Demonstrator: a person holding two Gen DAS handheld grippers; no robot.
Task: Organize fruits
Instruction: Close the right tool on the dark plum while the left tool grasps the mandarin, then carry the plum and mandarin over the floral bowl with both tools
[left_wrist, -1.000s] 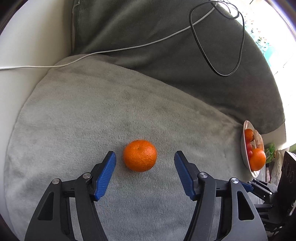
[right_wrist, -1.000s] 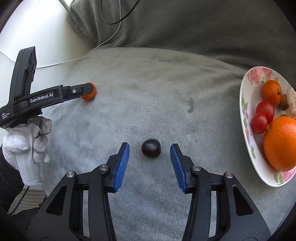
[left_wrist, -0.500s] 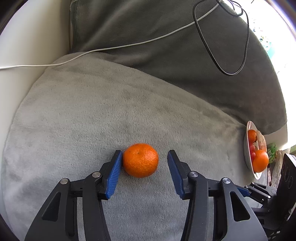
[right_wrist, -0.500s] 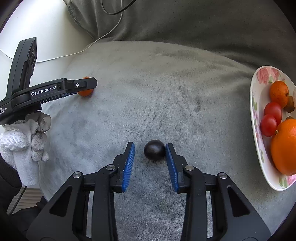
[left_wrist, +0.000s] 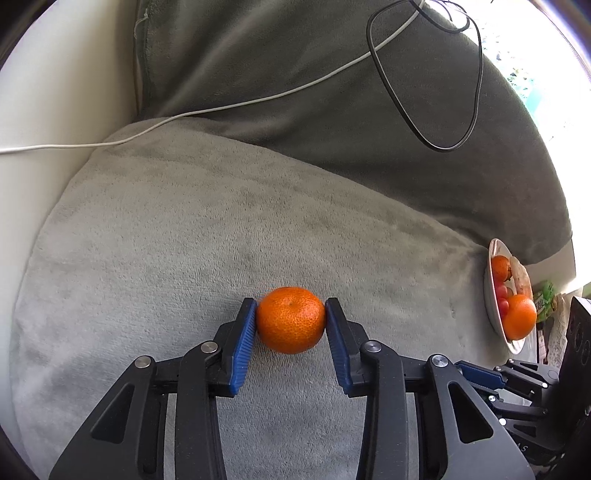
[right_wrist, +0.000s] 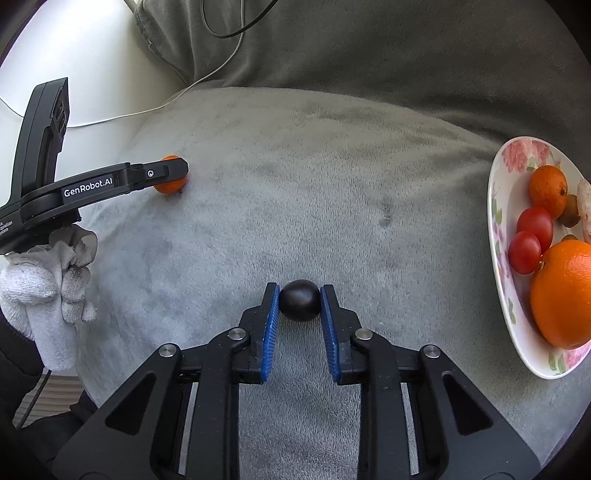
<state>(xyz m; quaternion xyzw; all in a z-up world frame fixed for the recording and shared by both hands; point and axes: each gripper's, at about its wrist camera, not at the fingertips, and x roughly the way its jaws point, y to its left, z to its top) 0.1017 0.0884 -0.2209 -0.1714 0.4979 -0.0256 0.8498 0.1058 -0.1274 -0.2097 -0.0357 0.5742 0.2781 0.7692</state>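
On the grey fleece cover lies an orange mandarin (left_wrist: 291, 319). My left gripper (left_wrist: 291, 303) has it between the blue pads, both of which touch its sides, and the jaws are still closing. In the right wrist view the mandarin (right_wrist: 168, 186) shows partly behind the left gripper (right_wrist: 177, 171), held by a white-gloved hand (right_wrist: 44, 280). A small dark round fruit (right_wrist: 299, 305) rests on the fleece, and my right gripper (right_wrist: 299, 291) is shut on it. A floral plate (right_wrist: 496, 206) at the right holds a large orange (right_wrist: 565, 295), a small mandarin (right_wrist: 546, 190) and two cherry tomatoes (right_wrist: 535, 223).
A darker grey cushion (left_wrist: 332, 92) rises behind the fleece. A white cable (left_wrist: 221, 109) and a looped black cable (left_wrist: 424, 140) lie on it. A white armrest (left_wrist: 55, 92) borders the left side. The plate (left_wrist: 489, 295) sits near the fleece's right edge.
Both grippers have closed without shifting. The left pads came in onto the mandarin, and the right pads came in onto the dark fruit.
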